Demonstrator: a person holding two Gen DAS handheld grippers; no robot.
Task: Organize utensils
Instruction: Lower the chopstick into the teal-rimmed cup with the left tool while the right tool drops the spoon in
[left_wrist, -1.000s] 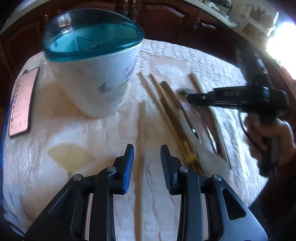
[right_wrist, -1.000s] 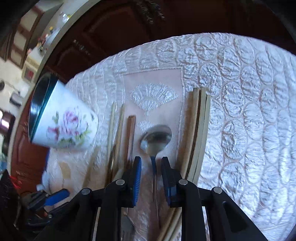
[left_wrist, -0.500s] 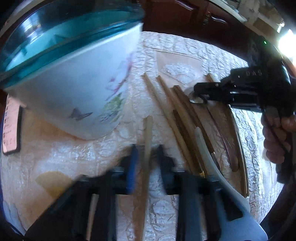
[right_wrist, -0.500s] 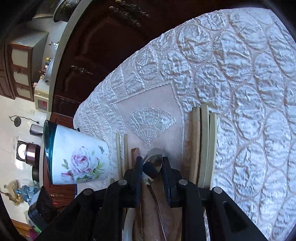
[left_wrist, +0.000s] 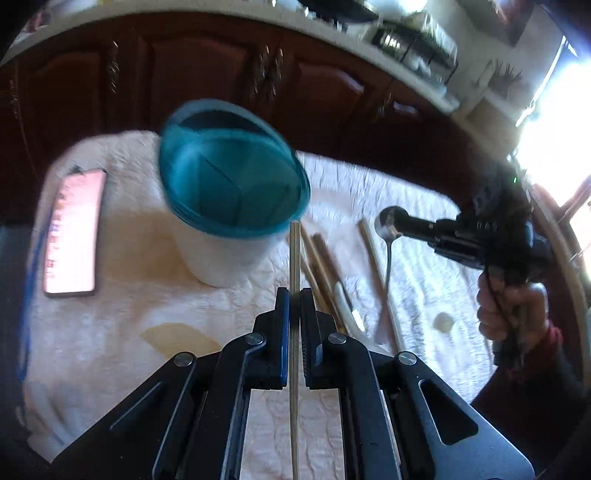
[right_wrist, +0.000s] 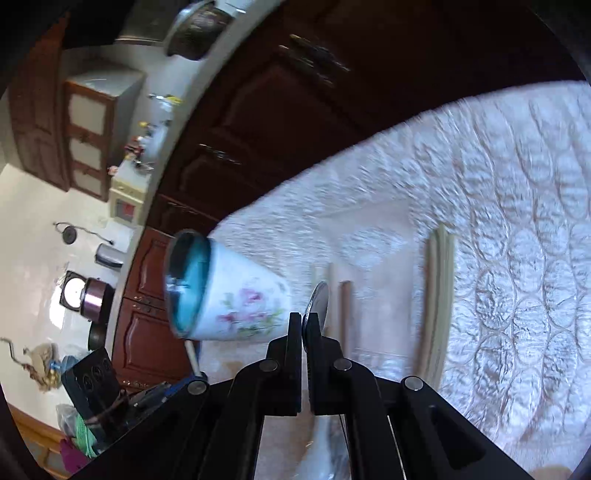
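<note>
Two grippers are clamped: the left gripper (left_wrist: 294, 295) pinches a wooden chopstick (left_wrist: 294, 258), tip near the teal-rimmed floral cup (left_wrist: 229, 206), while the right gripper (right_wrist: 305, 321) pinches a metal spoon (right_wrist: 318, 300) above the quilted cloth (right_wrist: 498, 221), right of the cup.

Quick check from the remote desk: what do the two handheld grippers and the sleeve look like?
Left gripper: black linkage arms with silver pivot pins and blue-sided fingers. Right gripper: black pistol-style body, faint lettering, green indicator light, dark cable by the grip. The sleeve is dark with a red cuff.
</note>
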